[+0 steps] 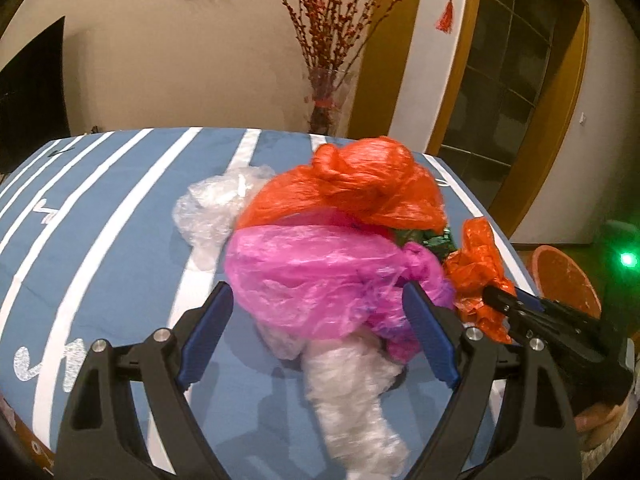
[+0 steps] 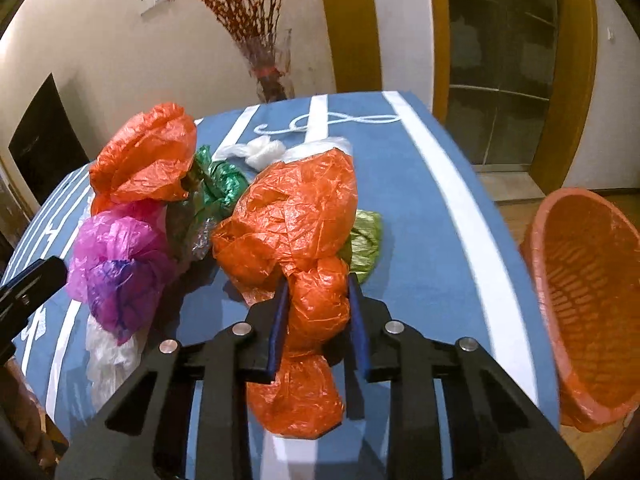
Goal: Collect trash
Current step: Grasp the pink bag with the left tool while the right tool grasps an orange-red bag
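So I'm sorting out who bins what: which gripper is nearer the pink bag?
Left. The left gripper straddles the pink bag with open jaws; the right gripper sits beside it, clamped on an orange bag.

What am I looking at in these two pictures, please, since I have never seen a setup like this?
A person holds a two-finger gripper in each hand, each carrying a camera looking along its fingers. The left gripper, seen from its own camera, stands open around a pink bag. The right gripper, in the right view, is shut on an orange bag. Crumpled bags, including a green bag, lie on the blue striped tablecloth. An orange basket stands beside the table.
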Motion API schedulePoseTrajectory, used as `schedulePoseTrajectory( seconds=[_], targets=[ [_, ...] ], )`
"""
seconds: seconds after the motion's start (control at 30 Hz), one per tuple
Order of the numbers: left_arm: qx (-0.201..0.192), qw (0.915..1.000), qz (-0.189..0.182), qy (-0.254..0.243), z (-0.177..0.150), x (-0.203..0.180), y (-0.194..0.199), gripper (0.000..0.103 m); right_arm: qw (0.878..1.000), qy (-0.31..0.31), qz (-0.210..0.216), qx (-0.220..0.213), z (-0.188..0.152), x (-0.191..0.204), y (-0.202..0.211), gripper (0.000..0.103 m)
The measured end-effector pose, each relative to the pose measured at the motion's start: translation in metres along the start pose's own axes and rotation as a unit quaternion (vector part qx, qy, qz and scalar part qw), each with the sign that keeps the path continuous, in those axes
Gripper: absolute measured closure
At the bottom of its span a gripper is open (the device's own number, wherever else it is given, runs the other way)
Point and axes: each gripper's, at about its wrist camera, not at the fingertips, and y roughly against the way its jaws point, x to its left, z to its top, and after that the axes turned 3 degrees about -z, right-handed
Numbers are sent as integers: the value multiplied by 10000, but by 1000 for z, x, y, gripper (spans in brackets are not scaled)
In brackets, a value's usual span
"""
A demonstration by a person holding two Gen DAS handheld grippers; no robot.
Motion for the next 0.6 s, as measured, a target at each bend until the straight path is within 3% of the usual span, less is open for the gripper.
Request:
schedulePoseTrajectory(
  seconds=[0.2,0.3,0.47,0.57,0.6],
  targets=[
    [36,9998,-136,-157,2,-30,-5,11,9998,-183,-119,-25,-6,-21,11,76],
    [110,9994,40,-333,1,-46,-14,7,9996,-263,-129,26,-10,-27,12,76],
    [356,9964,568,-528,-7,-56,-38,7,9994,-296,-150,66,-17,-32,16,76],
    [404,9963,598,-464,-10,-55,-46,8,9993,-319,-156,74,-18,-34,16,76],
    [398,9967,542,-447,-11,-54,-47,16,9993,-325,-163,73,-18,-34,16,76]
  ],
)
